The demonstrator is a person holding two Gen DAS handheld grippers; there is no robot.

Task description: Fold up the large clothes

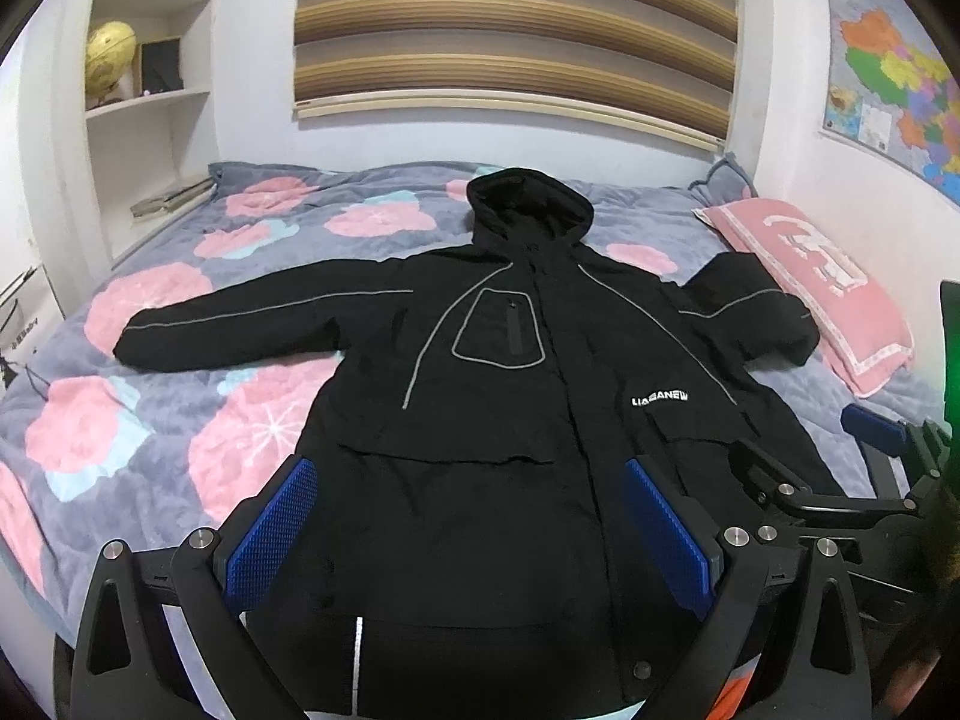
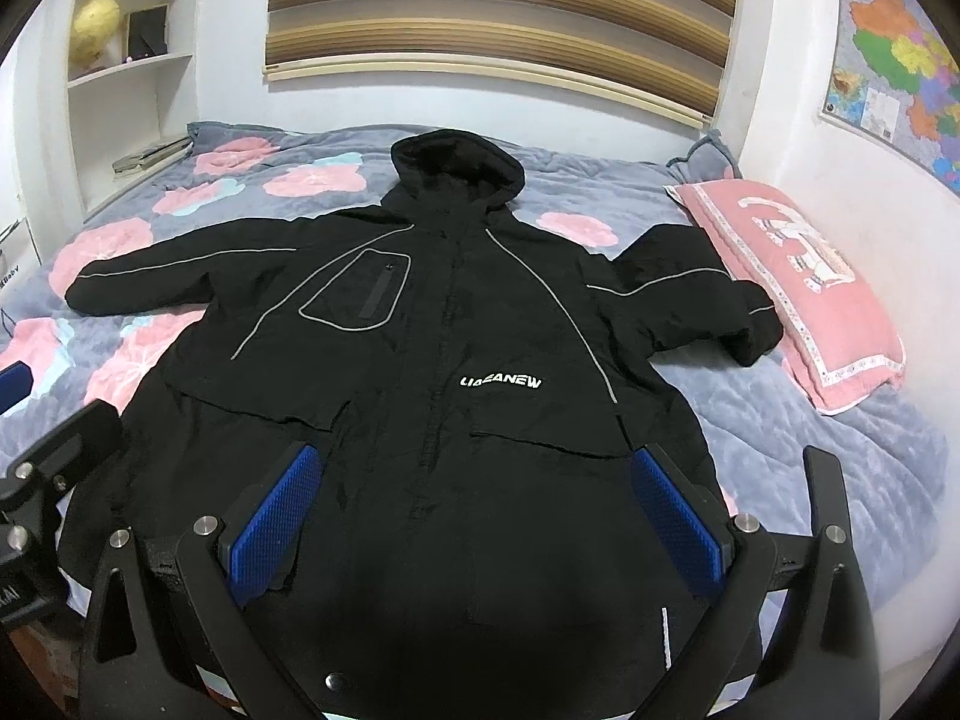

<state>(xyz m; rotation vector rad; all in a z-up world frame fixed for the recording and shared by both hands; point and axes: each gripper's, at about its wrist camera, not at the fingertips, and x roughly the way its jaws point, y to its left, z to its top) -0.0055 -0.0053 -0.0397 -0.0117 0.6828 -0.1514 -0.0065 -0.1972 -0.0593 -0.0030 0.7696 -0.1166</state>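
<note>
Jacket (image 1: 510, 372) spread flat, front up, ready for folding | left gripper (image 1: 471, 531) open above hem | right gripper (image 2: 480, 519) open alongside, nothing held

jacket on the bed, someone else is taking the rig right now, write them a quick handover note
Left gripper: open, empty, over the lower front of the jacket.
Right gripper: open, empty, also over the lower front.
Jacket: face up on the floral bed cover, zipped, hood toward the wall. One sleeve lies straight out; the other sleeve is bunched against the pink pillow.
Done: laid out flat.
Left: every fold, sleeves first.
</note>
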